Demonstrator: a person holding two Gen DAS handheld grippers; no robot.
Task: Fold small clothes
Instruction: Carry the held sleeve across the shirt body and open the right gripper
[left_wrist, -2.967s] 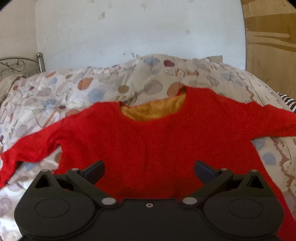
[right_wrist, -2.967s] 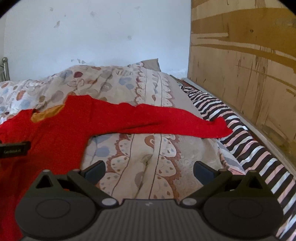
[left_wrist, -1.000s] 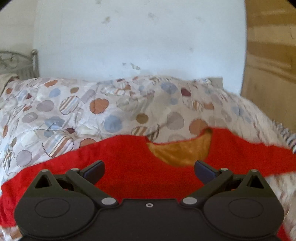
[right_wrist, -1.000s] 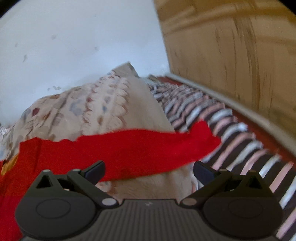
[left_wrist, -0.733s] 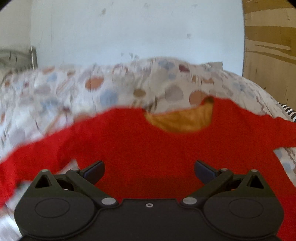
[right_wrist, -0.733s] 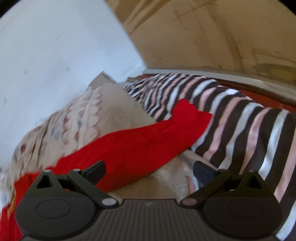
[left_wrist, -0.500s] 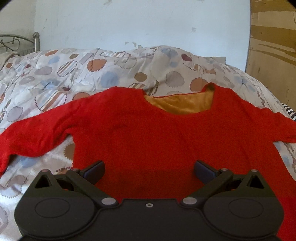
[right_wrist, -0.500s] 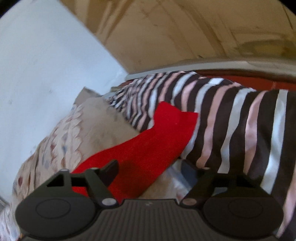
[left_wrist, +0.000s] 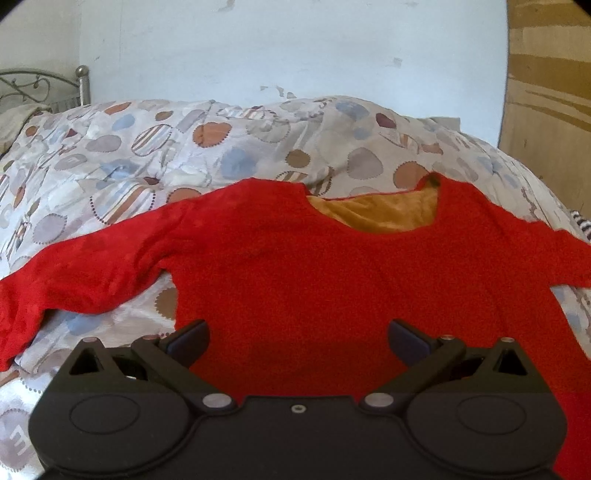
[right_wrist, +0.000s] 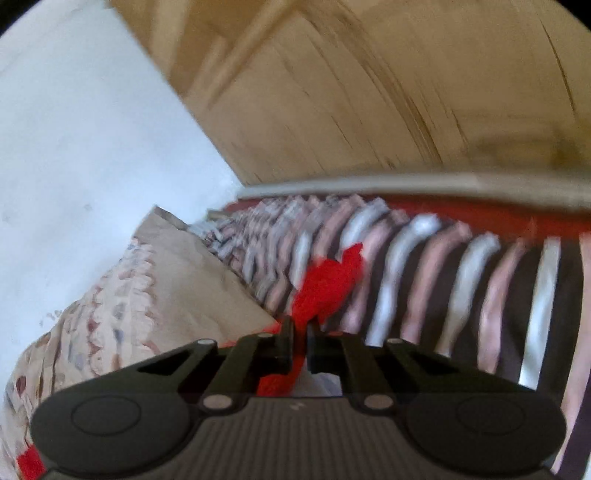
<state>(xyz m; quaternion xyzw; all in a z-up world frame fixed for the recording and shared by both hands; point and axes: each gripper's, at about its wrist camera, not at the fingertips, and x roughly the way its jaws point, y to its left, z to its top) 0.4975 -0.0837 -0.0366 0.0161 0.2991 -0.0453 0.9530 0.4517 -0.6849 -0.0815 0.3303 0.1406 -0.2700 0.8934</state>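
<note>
A small red long-sleeved top (left_wrist: 314, 273) with an orange lining at the neck lies flat on the bed, sleeves spread left and right. My left gripper (left_wrist: 297, 338) is open and empty, hovering over the top's lower body. My right gripper (right_wrist: 300, 332) is shut on the end of the top's right sleeve (right_wrist: 328, 280), which bunches up beyond the fingertips over the striped sheet. The rest of that sleeve is hidden under the right gripper.
A spotted quilt (left_wrist: 184, 155) covers the bed behind the top. A striped sheet (right_wrist: 443, 280) runs along the bed's right side beside a wooden panel (right_wrist: 369, 92). A metal headboard (left_wrist: 37, 88) stands at far left. A white wall is behind.
My right gripper moved out to the sleeve end and closed on it; it was open half a second ago. My left gripper stayed open and shifted slightly over the top.
</note>
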